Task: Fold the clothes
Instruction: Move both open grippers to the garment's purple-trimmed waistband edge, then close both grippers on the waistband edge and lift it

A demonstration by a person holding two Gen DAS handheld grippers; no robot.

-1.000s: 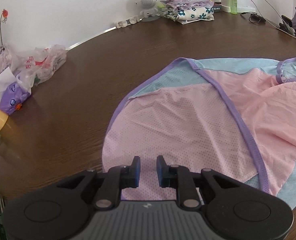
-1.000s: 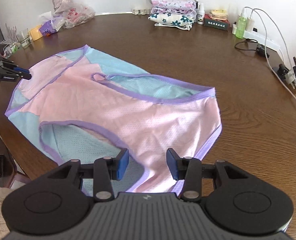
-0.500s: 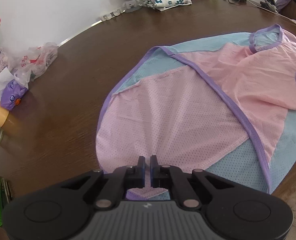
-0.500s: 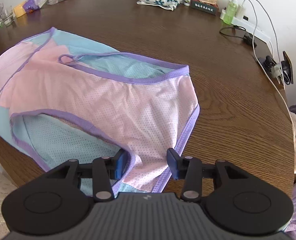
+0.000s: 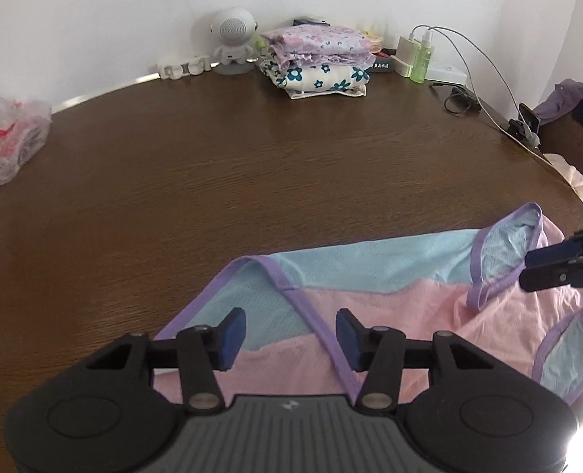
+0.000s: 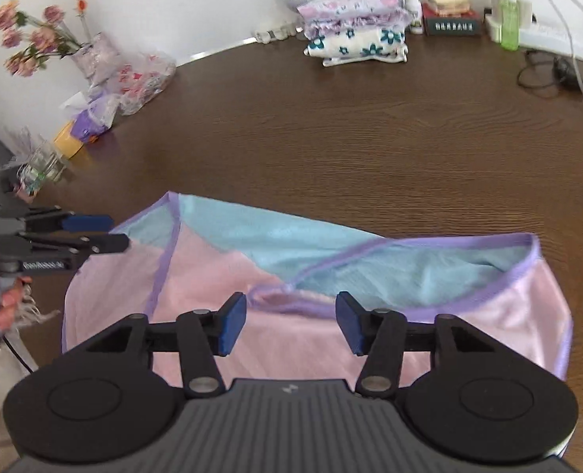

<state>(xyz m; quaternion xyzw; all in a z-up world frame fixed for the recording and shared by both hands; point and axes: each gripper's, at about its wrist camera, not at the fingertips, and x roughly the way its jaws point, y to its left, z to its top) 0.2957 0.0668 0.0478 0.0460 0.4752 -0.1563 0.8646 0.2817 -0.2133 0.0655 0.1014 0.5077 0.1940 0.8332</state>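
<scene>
Through my left wrist camera, my left gripper hangs with its 2 fingers spread apart over the pink, blue and purple-trimmed garment, which lies flat on the near part of the brown counter. A folded stack sits at the far edge.

Through my right wrist camera, my right gripper is likewise spread wide above the garment, gripping nothing. My left gripper shows beside the cloth's left edge.
</scene>
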